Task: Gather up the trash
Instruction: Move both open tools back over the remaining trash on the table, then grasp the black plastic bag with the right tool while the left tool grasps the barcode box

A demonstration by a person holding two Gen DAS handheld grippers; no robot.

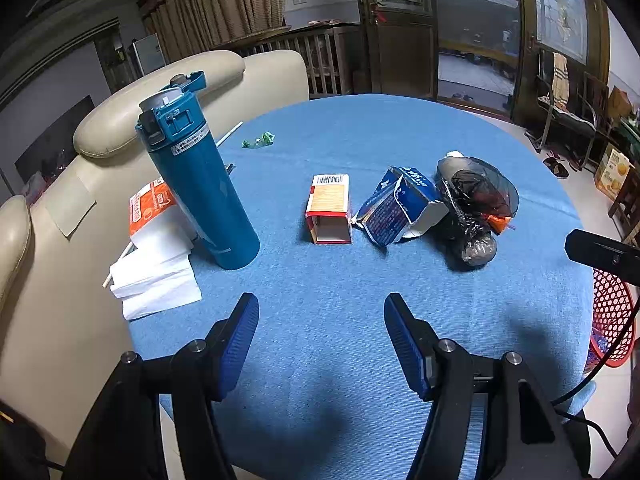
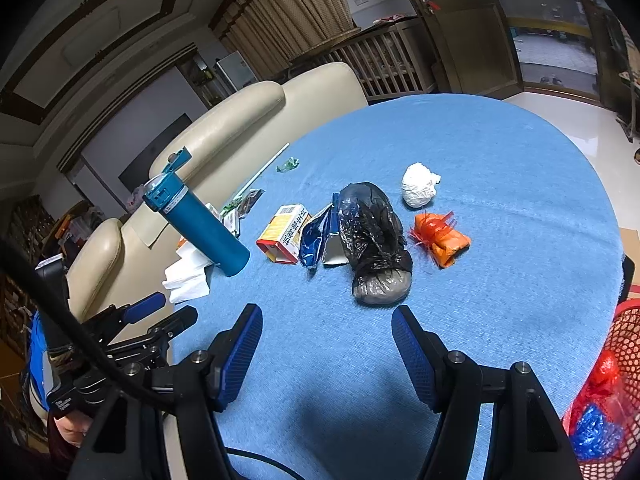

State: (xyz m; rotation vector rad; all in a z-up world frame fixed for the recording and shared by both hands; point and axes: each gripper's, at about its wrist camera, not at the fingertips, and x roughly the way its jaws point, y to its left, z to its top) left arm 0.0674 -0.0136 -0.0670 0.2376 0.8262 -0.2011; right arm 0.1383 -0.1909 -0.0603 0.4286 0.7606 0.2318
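Table: one, round, covered in blue cloth, fills the centre of both wrist views.

Left gripper: one, lower centre of the left wrist view, fingers spread apart, nothing between them, hovering above bare cloth. Right gripper: one, lower centre of the right wrist view, likewise spread and empty. Both appear poised short of the litter, probably to choose a first piece.

Trash, clustered mid-table, centre of both frames, well ahead of both grippers:
- Red-and-yellow carton: one, lying flat, open end toward the camera.
- Blue crumpled carton: one, torn open, just beside the red one.
- Black plastic bag: one, knotted and bulging, touching the blue carton.
- Orange wrapper bundle: one, right of the black bag.
- White crumpled wad: one, behind the orange bundle.
- Green scrap: one, upper centre, apart from the rest.

Red mesh basket: one, lower right edge, beside the table and below its rim; already holds red and blue plastic, so it is likely the destination.

Not trash, by the look of it: teal flask, one, upright, left of centre; tissue pack, one, at its base, with loose white sheets.
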